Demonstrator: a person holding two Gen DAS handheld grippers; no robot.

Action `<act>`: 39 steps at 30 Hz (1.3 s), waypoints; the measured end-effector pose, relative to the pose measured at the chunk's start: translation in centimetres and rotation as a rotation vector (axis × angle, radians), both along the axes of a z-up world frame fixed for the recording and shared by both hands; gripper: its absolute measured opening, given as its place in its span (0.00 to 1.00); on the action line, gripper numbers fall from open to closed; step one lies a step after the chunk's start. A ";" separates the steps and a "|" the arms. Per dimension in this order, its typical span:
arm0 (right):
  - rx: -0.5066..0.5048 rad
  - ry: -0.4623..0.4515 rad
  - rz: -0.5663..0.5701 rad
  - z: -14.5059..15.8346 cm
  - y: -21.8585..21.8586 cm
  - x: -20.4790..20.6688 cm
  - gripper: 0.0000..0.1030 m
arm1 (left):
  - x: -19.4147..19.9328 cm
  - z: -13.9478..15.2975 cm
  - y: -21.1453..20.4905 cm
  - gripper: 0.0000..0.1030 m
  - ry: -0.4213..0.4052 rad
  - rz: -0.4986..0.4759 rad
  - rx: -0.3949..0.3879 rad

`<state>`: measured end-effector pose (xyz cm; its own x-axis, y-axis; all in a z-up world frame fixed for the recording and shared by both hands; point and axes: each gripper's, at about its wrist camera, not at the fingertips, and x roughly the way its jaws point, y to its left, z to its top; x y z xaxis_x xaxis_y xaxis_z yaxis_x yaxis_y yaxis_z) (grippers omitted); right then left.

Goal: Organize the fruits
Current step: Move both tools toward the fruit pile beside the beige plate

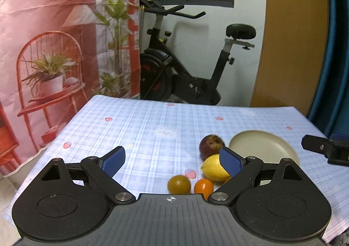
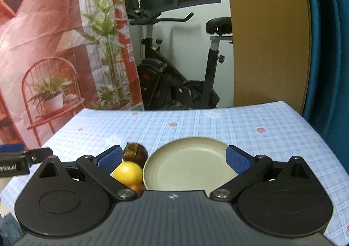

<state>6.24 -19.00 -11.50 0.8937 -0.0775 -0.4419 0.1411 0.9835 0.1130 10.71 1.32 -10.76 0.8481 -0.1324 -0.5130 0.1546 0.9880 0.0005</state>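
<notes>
One plate point(image 2: 187, 167), nothing inside.

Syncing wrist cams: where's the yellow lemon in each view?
Left wrist: yellow lemon sits lower right of centre, partly behind the left gripper's right pad, below the dark purple fruit.
Right wrist: lemon sits lower left of centre, beside the right gripper's left finger, just left of the plate.
Shared landmark: the exercise bike behind the table.

Both wrist views low, close over table point(image 1: 141, 119), facing exercise bike point(image 1: 185, 67); shared: plate point(image 2: 187, 163), fruits.
</notes>
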 end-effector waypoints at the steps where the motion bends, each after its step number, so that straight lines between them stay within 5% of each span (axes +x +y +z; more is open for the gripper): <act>1: 0.002 0.006 0.003 -0.2 0.0 0.0 1.00 | -0.1 0.0 -0.1 0.92 0.001 -0.004 0.004; 12: 0.076 0.077 0.081 -2.7 -0.6 0.1 0.98 | -1.0 -1.0 -0.5 0.92 0.006 -0.032 0.022; 16: 0.045 0.080 0.112 -3.1 0.3 0.1 0.97 | -0.6 -1.1 0.8 0.91 0.001 -0.014 -0.034; 27: -0.041 0.103 0.262 -4.2 3.6 0.8 0.82 | 0.2 -1.4 1.6 0.85 -0.041 -0.013 -0.036; 39: -0.070 0.157 0.435 -5.9 6.5 1.0 0.64 | 0.3 -4.2 1.7 0.84 0.110 -0.131 -0.055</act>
